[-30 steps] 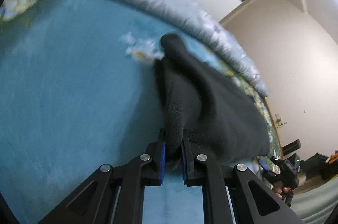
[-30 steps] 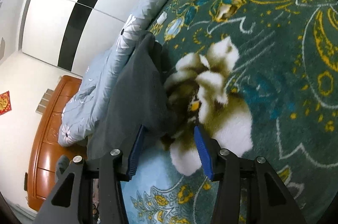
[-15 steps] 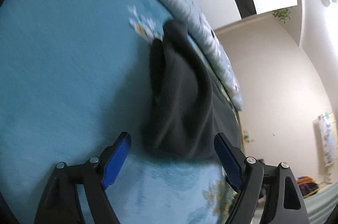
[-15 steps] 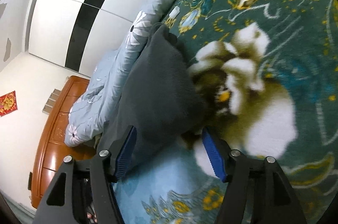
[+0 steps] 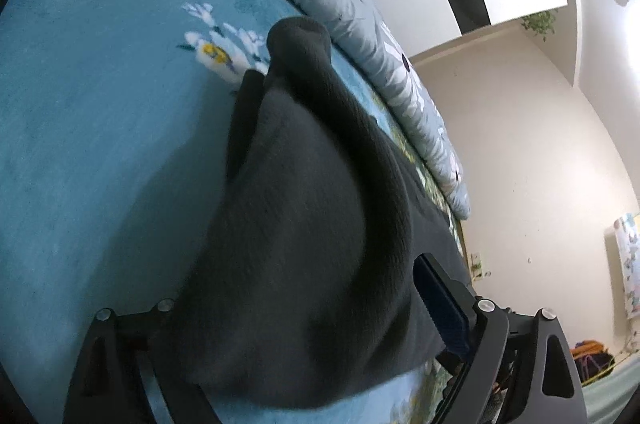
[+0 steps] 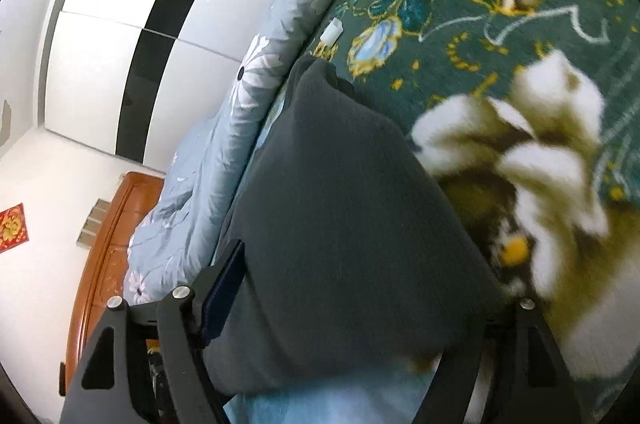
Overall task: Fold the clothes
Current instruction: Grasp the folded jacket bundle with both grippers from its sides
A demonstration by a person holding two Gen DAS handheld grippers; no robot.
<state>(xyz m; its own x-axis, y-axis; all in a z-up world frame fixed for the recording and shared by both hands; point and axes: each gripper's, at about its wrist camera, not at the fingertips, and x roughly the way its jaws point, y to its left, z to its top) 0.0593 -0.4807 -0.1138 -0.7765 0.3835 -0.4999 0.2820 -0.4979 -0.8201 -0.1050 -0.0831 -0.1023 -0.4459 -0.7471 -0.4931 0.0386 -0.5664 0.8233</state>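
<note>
Dark grey garment (image 5: 304, 224) lies bunched on the floral blanket (image 5: 88, 127), running toward 12 o'clock up to the quilt (image 5: 360, 35). Looks soft, thick, floppy, prob. light; best pinched at near hem corners. Left gripper (image 5: 296, 308) and right gripper (image 6: 360, 288): jaws opening, cloth between, not pinched. Garment type, far end, some pads hidden.

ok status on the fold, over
Left gripper and right gripper opening, nothing gripped. Dark grey garment lies bunched between the fingers on the floral blanket. Nothing in the way.
</note>
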